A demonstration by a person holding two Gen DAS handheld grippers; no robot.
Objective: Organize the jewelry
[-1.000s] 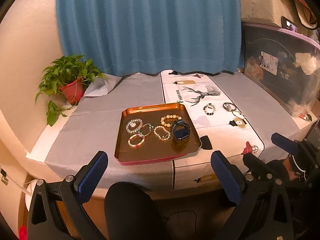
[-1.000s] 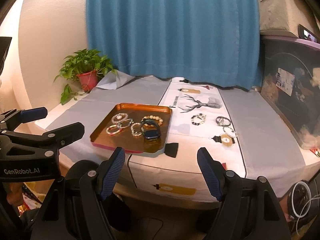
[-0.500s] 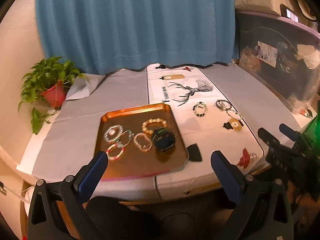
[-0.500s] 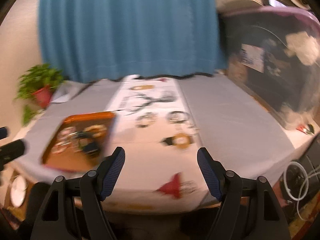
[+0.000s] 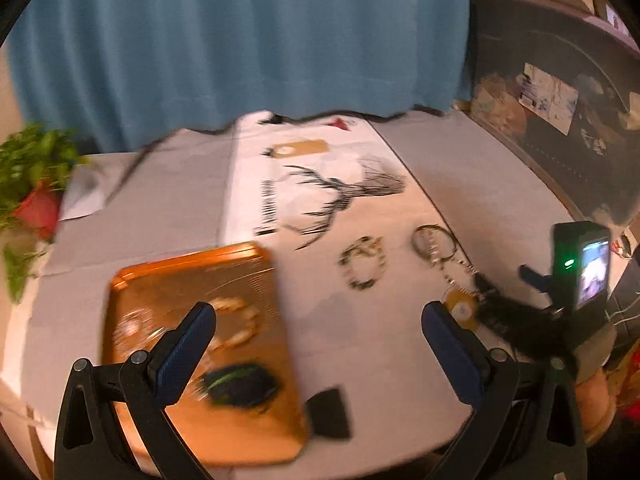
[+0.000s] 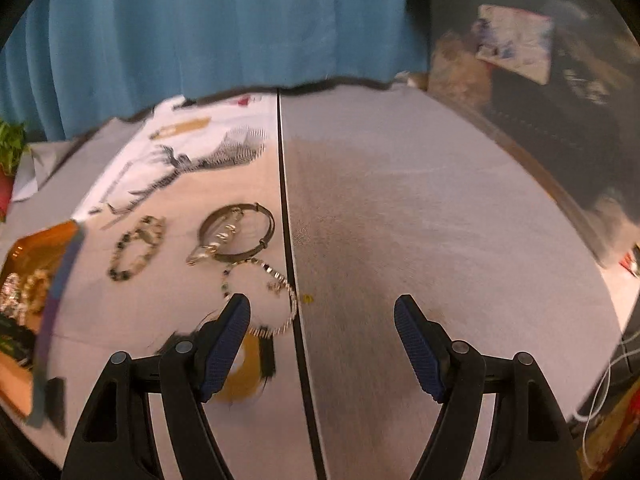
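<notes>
Left gripper [image 5: 318, 344]: jaws wide, empty, above orange metal tray [image 5: 192, 280].
Right gripper [image 6: 322, 344]: jaws wide, empty, beside thin silver beaded bracelet [image 6: 260, 296].

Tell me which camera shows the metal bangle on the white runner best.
The right wrist view. There the metal bangle lies close and fairly sharp on the white runner, just ahead of the open right gripper, its ring outline plain. The left wrist view shows the same bangle smaller, farther off and blurred, to the right of a beaded bracelet.
</notes>
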